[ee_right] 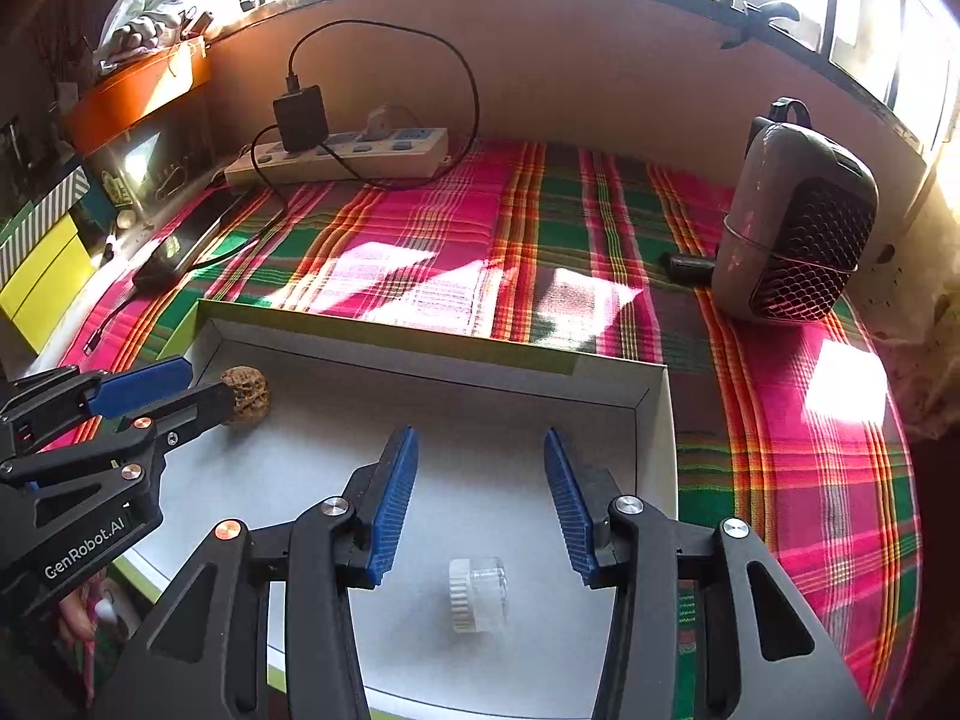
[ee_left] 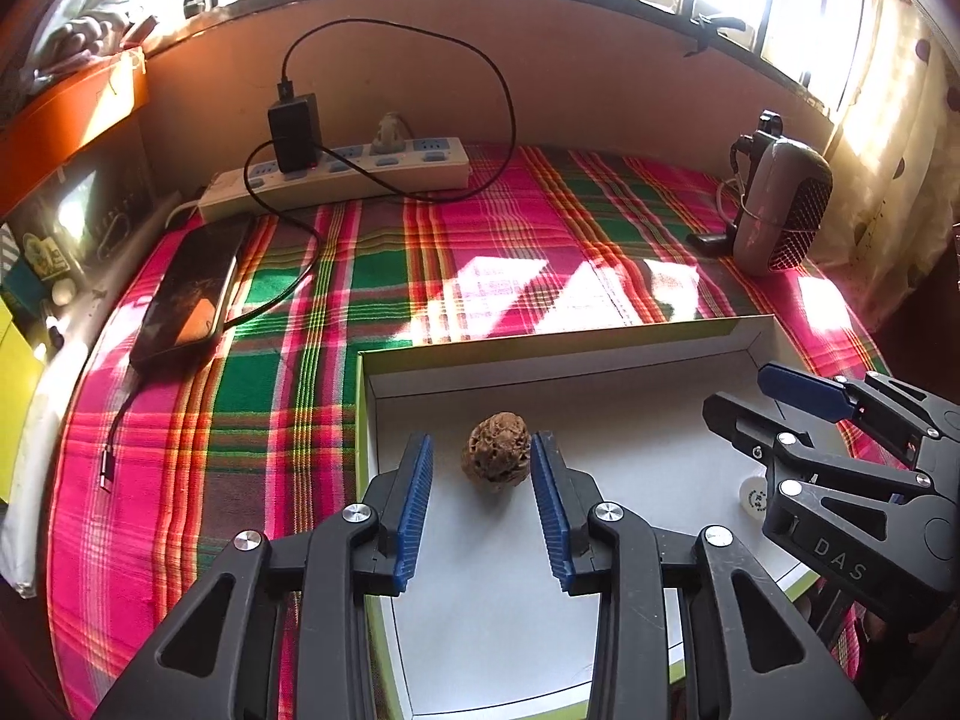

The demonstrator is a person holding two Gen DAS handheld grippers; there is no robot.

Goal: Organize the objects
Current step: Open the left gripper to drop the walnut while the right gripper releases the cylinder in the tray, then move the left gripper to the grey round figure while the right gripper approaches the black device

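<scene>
Walnut lies on the floor of the white box near its far-left corner, between the parted pads of the left gripper, untouched. Right gripper also parted, empty, over a small clear jar lying near the box's front edge. Walnut likely light, hard, ridged: pinch across its widest middle; jar likely slick, rolls.

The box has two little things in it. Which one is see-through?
The small jar with the ridged white cap, below the right gripper. The walnut, between the left gripper's fingers, is brown and wrinkly.
</scene>
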